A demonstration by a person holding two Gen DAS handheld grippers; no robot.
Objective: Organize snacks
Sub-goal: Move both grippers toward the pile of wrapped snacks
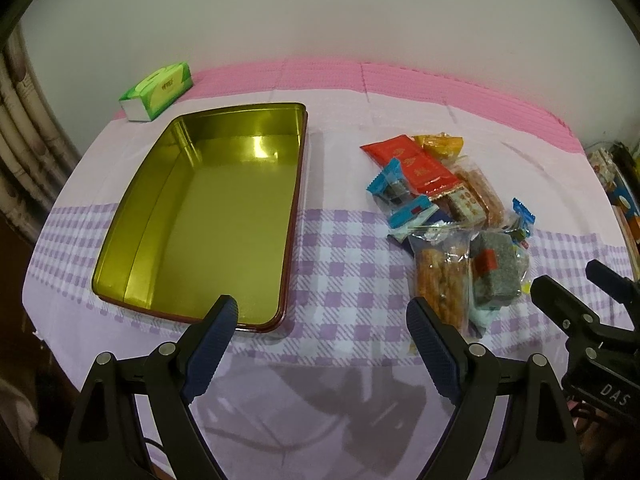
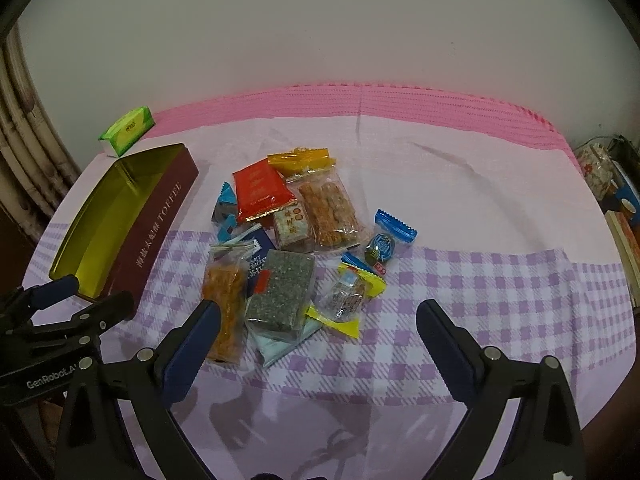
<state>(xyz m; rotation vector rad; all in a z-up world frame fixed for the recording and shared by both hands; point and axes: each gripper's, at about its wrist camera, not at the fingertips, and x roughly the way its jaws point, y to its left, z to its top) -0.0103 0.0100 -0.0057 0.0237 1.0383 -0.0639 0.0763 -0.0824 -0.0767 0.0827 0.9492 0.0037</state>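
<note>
A gold-lined rectangular tin (image 1: 208, 216) with maroon sides (image 2: 156, 224) lies empty on the left of the table. To its right is a heap of wrapped snacks: a red packet (image 1: 416, 168) (image 2: 260, 192), a grey-green block (image 2: 280, 292) (image 1: 496, 276), orange fried sticks (image 2: 224, 312) (image 1: 440, 280), a blue candy (image 2: 394, 230) and a yellow-wrapped sweet (image 2: 348, 300). My left gripper (image 1: 322, 316) hovers open near the tin's front corner, holding nothing. My right gripper (image 2: 320, 316) stands open over the front of the heap, holding nothing.
A green tissue pack (image 1: 158, 90) (image 2: 128, 130) sits behind the tin near the wall. The checked purple and pink cloth (image 2: 500, 280) covers the table. Cluttered shelves (image 2: 616, 200) stand beyond the right edge, a curtain (image 1: 24, 152) at the left.
</note>
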